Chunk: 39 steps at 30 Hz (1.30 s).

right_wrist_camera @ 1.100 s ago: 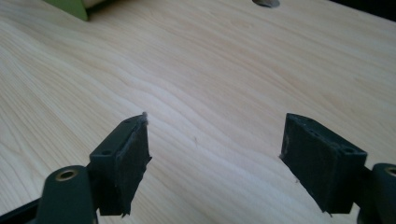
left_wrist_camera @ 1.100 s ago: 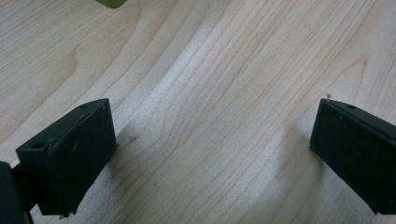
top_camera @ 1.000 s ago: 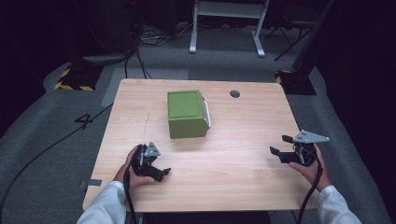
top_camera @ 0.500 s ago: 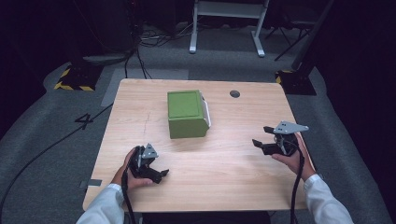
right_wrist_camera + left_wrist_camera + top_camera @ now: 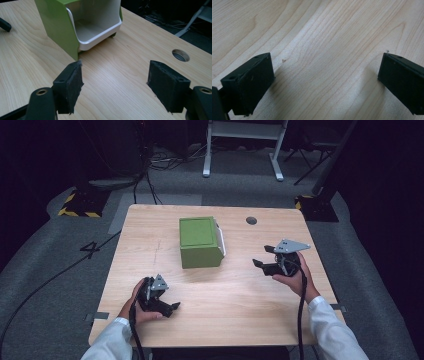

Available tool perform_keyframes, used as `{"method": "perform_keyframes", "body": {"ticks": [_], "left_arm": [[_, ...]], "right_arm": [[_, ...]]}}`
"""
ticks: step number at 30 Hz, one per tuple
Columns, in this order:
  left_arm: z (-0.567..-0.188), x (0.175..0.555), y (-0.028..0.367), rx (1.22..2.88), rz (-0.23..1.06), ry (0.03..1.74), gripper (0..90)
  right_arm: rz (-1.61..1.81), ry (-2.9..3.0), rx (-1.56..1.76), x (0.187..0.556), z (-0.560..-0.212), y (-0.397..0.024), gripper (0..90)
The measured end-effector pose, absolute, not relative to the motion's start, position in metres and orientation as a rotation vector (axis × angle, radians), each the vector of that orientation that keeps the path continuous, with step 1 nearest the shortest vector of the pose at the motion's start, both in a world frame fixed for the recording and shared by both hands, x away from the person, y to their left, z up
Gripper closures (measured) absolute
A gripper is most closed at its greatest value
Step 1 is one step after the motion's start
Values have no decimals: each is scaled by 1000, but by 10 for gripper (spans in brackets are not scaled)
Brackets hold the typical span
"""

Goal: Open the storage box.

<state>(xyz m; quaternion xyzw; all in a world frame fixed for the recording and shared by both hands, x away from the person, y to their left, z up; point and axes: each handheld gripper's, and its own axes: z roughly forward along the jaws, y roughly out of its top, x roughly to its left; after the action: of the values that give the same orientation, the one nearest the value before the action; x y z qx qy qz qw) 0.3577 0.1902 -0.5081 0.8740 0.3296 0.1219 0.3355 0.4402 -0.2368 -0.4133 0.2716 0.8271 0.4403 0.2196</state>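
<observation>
A green box (image 5: pixel 200 242) is sitting on the wooden desk (image 5: pixel 235 295), a bit toward the far edge and near the middle between the left and right edges. A white bin (image 5: pixel 93 23) is sitting inside the box, and its open mouth is facing the right edge of the desk. The bin is looking empty inside.

The right tool (image 5: pixel 265 257) is hanging near the right edge of the desk, held in the person's right hand (image 5: pixel 292 275). It is pointing at the open side of the box. Its jaws have just been closing a little, but they are standing apart and nothing is sitting between them. In the right gripper view, bare wood is lying between the tool (image 5: pixel 115 86) and the box, so nothing is blocking the way. The tool is near the box but not touching it.

The left tool (image 5: pixel 167 304) is resting close to the near edge of the desk, toward the left corner, held in the person's left hand (image 5: pixel 140 302). Its jaws are standing wide apart with nothing in them, and the left gripper view is showing bare wood under them. It is well apart from the box.

A small round hole (image 5: pixel 251 220) is sitting in the desk near the far right corner. Cables (image 5: pixel 165 162) and a white metal stand (image 5: pixel 240 142) are lying on the grey floor (image 5: pixel 45 270) past the far edge.
</observation>
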Motion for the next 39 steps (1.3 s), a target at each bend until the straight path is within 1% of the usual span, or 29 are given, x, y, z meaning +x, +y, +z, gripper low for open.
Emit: {"method": "perform_keyframes", "body": {"ticks": [22, 39], "left_arm": [[-508, 357, 191, 2284, 318, 852, 5], [-508, 356, 192, 2283, 315, 855, 5]], "right_arm": [[1227, 2321, 738, 480, -414, -170, 304], [1183, 2376, 777, 501, -437, -142, 329]]}}
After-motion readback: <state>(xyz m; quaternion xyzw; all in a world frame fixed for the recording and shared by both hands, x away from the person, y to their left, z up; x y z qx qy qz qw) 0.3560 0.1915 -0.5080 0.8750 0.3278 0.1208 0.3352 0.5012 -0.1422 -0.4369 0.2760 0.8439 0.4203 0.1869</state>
